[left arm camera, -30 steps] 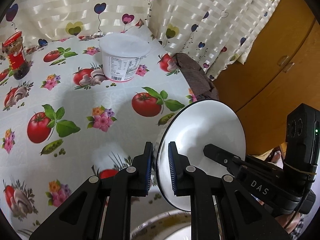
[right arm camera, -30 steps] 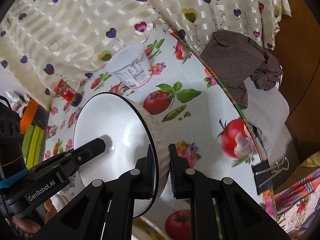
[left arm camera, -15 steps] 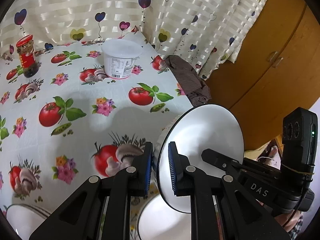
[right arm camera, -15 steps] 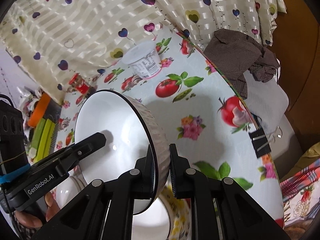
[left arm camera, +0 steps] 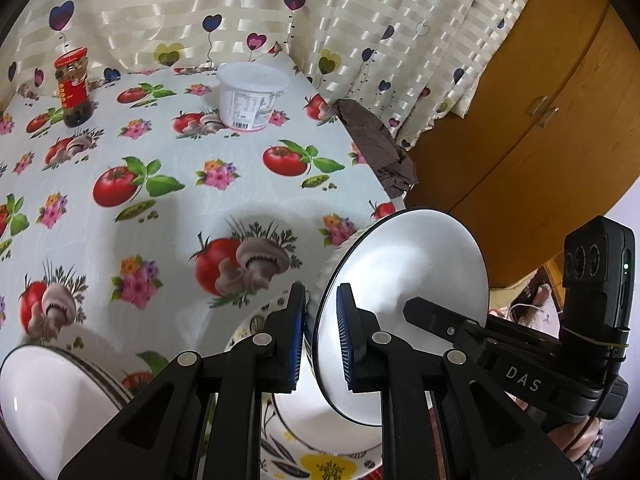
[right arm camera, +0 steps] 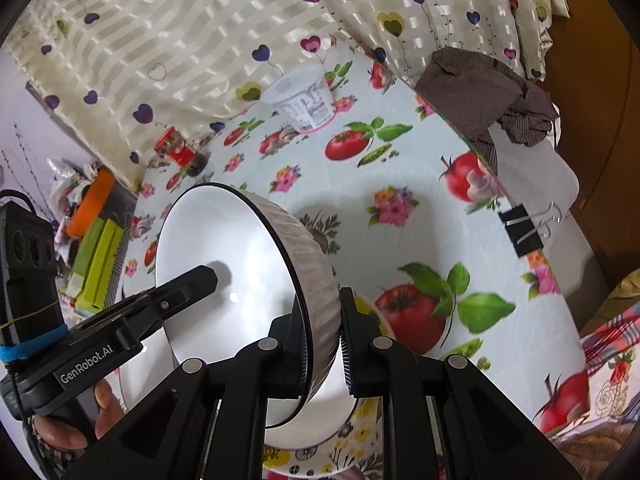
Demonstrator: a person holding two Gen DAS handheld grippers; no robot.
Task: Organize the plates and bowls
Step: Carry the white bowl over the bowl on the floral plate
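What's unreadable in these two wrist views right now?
- Floral plate, left wrist: mostly hidden by the claw arms and cut by the bottom edge.
- White tub label, both views: print too small to read.
- Second bowl, left wrist: cut off by the lens edge.
- What lies under the held bowl, right wrist: hidden by it.

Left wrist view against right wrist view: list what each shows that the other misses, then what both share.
Only the left wrist view: a second bowl at lower left and the wooden cabinet. Only the right wrist view: a binder clip on the table edge, green boxes and a hand. Both: the held bowl gripped at opposite rims by the left gripper and right gripper, the plate, tub, jar, cloth and curtain.
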